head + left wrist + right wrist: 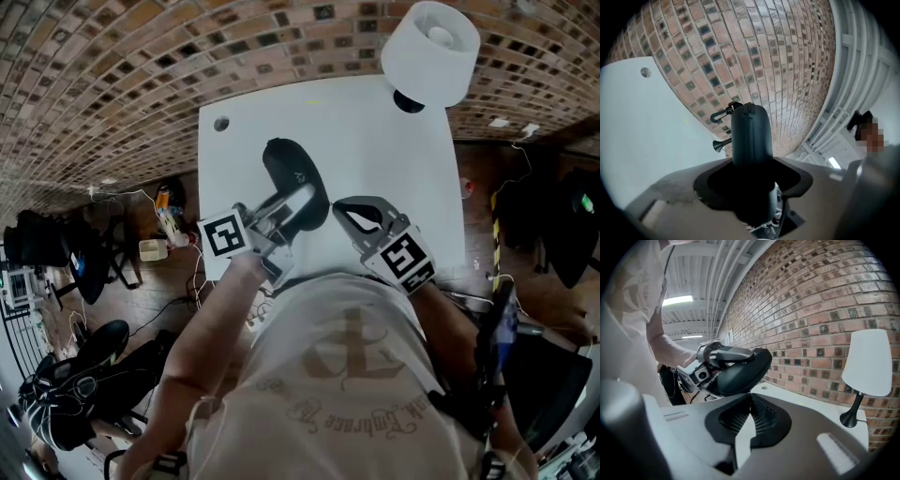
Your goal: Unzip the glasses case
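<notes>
Glasses case [750, 136] — near end buried in left tongs [752, 180], right tongs [751, 403] shut alongside

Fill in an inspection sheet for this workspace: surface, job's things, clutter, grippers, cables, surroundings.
Surface: white table with a lamp at its far corner.
Job's things: black glasses case, held off the table.
Clutter: nothing seen.
Grippers: left hand-held gripper clamped on the case; right hand-held gripper shut, its tip right under the case.
Cables: white cables on the floor, left.
Surroundings: brick wall.
</notes>
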`<control>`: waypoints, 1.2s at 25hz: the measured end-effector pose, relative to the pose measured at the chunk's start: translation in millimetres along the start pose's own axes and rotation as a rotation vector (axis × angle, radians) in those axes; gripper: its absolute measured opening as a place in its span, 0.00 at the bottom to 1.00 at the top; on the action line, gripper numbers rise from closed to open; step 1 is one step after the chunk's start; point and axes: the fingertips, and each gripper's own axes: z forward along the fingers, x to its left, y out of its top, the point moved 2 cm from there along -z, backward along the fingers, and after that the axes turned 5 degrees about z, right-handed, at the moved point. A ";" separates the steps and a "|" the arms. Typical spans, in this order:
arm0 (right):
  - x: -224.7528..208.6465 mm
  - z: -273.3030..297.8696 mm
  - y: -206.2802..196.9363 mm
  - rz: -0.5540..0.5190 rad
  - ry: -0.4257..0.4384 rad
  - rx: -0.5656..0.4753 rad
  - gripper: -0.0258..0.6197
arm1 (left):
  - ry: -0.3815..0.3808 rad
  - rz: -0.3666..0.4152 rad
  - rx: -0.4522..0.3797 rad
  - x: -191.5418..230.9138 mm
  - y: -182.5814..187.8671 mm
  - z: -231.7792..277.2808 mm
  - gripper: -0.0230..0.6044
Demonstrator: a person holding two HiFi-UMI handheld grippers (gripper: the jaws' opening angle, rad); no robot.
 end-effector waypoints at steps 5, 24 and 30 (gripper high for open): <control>3.5 0.8 1.1 -0.028 0.010 0.008 0.05 | 0.012 0.069 0.086 -2.2 -5.7 -5.0 0.44; -10.8 -6.5 12.7 -0.027 -0.033 -0.027 0.05 | -0.030 0.334 0.460 -9.3 -56.1 -15.4 0.45; -13.3 -11.7 14.8 -0.041 -0.040 -0.033 0.05 | -0.013 0.460 0.615 -6.5 -73.5 -24.1 0.45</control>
